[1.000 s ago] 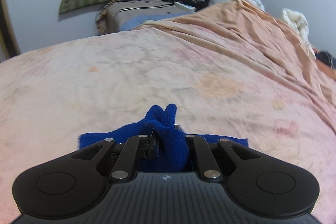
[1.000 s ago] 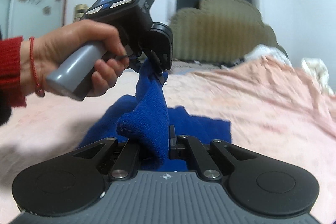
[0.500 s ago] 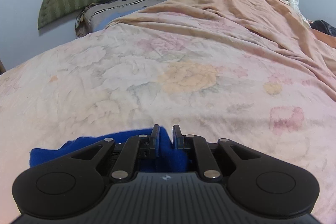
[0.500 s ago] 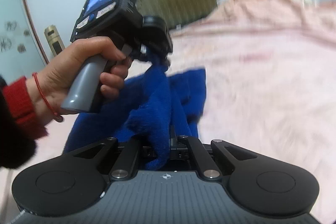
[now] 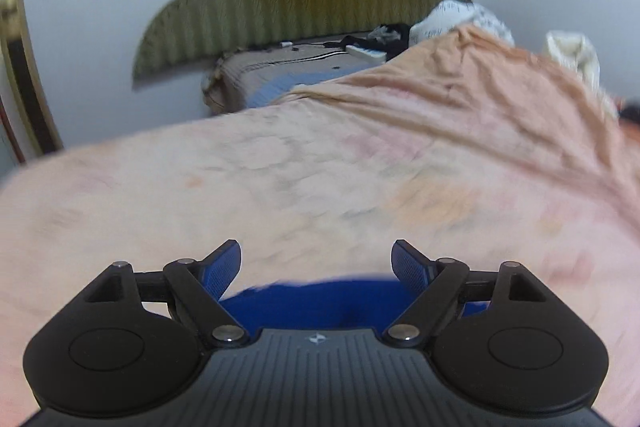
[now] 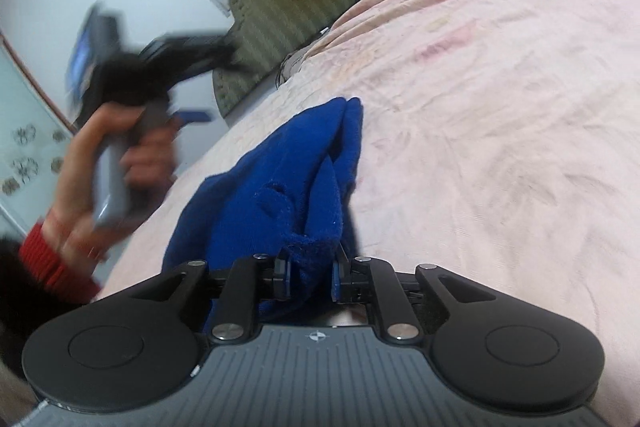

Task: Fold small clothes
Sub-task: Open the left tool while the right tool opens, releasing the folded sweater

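On the near part of the bed (image 6: 500, 107), the blue cloth (image 6: 280, 195) lies bunched. A fold is judged just laid down: the left tool (image 5: 317, 259) is opening wide, nothing gripped. The right tool (image 6: 311, 277) is opening, cloth between its pads (image 6: 285, 277). Withdrawal, then flattening, is called for next.

One blue garment (image 6: 280, 187), two claws (image 5: 317, 259)

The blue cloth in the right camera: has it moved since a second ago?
Yes. The blue cloth hung stretched up between both grippers; now it has dropped onto the pink bedspread. The left gripper is opening, clear of it; the right gripper is opening around a fold.
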Demonstrator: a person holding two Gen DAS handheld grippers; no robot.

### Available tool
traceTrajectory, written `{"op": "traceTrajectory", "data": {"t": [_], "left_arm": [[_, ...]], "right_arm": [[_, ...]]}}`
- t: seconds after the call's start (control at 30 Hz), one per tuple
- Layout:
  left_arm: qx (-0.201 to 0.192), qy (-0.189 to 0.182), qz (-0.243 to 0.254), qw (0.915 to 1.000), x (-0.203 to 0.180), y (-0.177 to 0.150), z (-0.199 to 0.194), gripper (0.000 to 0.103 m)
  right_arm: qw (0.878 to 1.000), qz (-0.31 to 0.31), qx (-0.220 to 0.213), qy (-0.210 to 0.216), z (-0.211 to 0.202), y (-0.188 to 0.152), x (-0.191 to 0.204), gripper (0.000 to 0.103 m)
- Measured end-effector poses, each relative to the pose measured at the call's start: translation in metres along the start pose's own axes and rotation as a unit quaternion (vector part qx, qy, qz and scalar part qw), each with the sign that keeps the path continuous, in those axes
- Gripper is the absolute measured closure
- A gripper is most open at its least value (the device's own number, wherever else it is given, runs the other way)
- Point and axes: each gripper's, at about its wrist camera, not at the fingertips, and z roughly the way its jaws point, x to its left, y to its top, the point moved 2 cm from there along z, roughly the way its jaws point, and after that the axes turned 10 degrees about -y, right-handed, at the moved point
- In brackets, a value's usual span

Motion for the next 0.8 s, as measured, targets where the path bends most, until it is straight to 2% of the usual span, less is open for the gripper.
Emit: {"op": "traceTrajectory", "data": {"t": [0.1,0.13,0.27,0.37,0.43,0.5,0.53,0.6,0.7,0.8], "left_arm": [[0.007,0.027,0.029,0.9992,0.015,-0.029,-0.028,0.020],[0.009,0.031,0.031,0.9990,0.021,-0.041,-0.038,0.020],[0.024,0.023,0.023,0.9992,0.031,-0.086,-0.071,0.020],[0.037,0.001,0.005,0.9993,0.034,-0.117,-0.088,0.020],[0.048,-0.021,-0.009,0.9986,0.035,-0.134,-0.097,0.020],[0.068,-0.056,-0.020,0.9959,0.036,-0.148,-0.100,0.020],[0.080,-0.077,-0.020,0.9936,0.036,-0.153,-0.101,0.020],[0.082,-0.098,-0.009,0.9917,0.036,-0.154,-0.102,0.020],[0.055,-0.087,0.004,0.9947,0.046,-0.135,-0.099,0.020],[0.057,-0.111,-0.041,0.9914,0.069,-0.114,-0.076,0.020]], "right_arm": [[0.999,0.037,-0.001,0.012,-0.004,0.001,-0.010,0.078],[0.999,0.052,-0.001,0.017,-0.006,0.001,-0.014,0.073],[0.996,0.087,-0.005,0.015,-0.011,0.002,-0.026,0.075],[0.993,0.115,0.002,0.023,-0.010,0.004,-0.032,0.074],[0.992,0.122,0.010,0.009,-0.008,0.005,-0.033,0.067],[0.993,0.116,0.015,0.010,-0.009,0.006,-0.032,0.064],[0.994,0.104,0.021,0.012,-0.010,0.007,-0.029,0.059],[0.996,0.069,0.050,0.021,-0.007,0.009,-0.022,0.057],[0.997,0.013,0.079,0.021,0.000,0.018,-0.012,0.055],[0.997,-0.002,0.077,0.016,0.012,0.041,-0.013,0.040]]}}
